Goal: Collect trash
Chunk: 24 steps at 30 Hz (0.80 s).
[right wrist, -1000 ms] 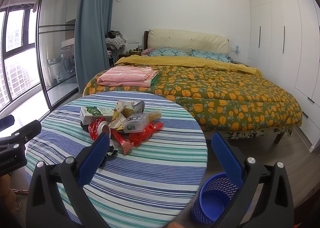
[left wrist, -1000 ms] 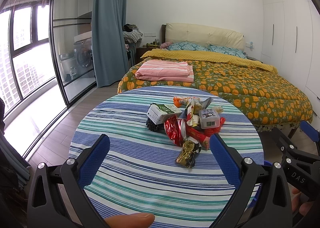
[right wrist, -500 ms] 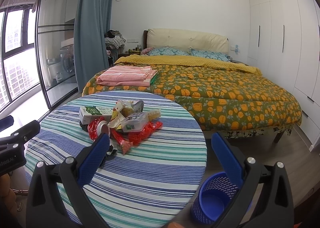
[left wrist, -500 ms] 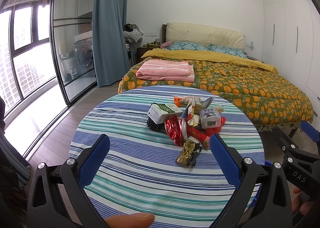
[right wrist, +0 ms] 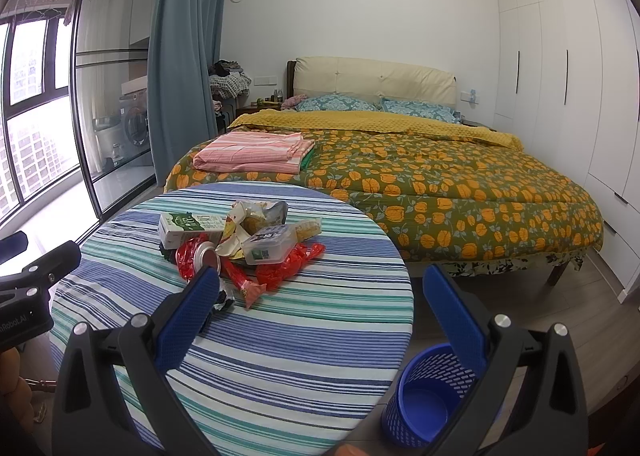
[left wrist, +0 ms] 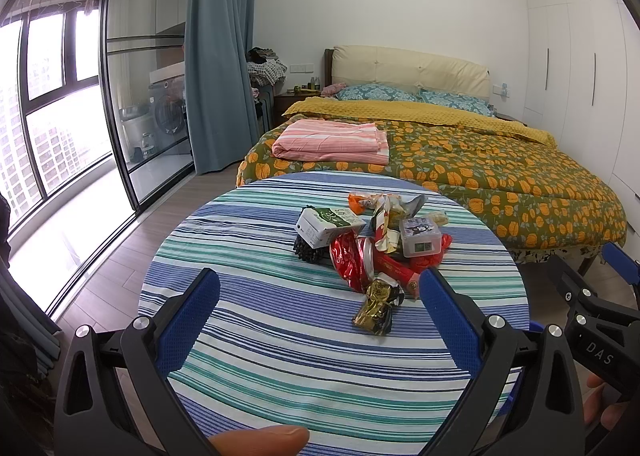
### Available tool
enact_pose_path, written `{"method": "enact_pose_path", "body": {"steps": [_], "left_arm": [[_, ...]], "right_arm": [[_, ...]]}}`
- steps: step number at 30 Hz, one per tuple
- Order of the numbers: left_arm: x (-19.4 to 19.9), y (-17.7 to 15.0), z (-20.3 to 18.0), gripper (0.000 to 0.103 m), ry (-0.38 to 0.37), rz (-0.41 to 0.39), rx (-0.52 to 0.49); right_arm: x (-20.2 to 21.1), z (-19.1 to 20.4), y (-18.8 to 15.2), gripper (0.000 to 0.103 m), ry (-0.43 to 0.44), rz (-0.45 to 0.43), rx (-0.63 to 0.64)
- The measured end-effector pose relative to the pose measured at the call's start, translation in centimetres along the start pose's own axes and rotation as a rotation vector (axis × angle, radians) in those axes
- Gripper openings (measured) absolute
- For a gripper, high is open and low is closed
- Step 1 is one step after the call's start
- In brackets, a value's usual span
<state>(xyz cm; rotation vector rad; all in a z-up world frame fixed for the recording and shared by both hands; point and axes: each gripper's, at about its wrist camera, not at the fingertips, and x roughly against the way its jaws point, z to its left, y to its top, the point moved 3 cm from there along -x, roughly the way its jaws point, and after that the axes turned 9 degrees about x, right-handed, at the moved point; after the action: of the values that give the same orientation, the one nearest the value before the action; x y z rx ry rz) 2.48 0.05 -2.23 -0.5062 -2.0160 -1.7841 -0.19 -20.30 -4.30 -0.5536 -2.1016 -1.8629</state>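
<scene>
My left gripper (left wrist: 316, 308) hangs over the near side of the striped round table (left wrist: 248, 368), jaws wide apart and empty. The trash pile (left wrist: 372, 240) lies toward the table's far side: a milk carton (left wrist: 328, 225) on the left, then a crushed red can (left wrist: 356, 260), a gold wrapper (left wrist: 374, 310) nearest me, and a small clear box (left wrist: 421, 236). My right gripper (right wrist: 320, 310) is spread and empty too. The blue bin (right wrist: 426, 400) stands on the floor by the table's right edge. I'd take the gold wrapper first, pinching low on it, and leave the pile undisturbed.
</scene>
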Motion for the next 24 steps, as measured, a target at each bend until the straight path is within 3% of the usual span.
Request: {"method": "enact_pose_path", "body": {"steps": [24], "left_arm": [[0.10,-0.36,0.01,0.099,0.003,-0.004,0.001]], "right_arm": [[-0.34,-0.80,-0.59,0.099,-0.003,-0.002,-0.005]]}}
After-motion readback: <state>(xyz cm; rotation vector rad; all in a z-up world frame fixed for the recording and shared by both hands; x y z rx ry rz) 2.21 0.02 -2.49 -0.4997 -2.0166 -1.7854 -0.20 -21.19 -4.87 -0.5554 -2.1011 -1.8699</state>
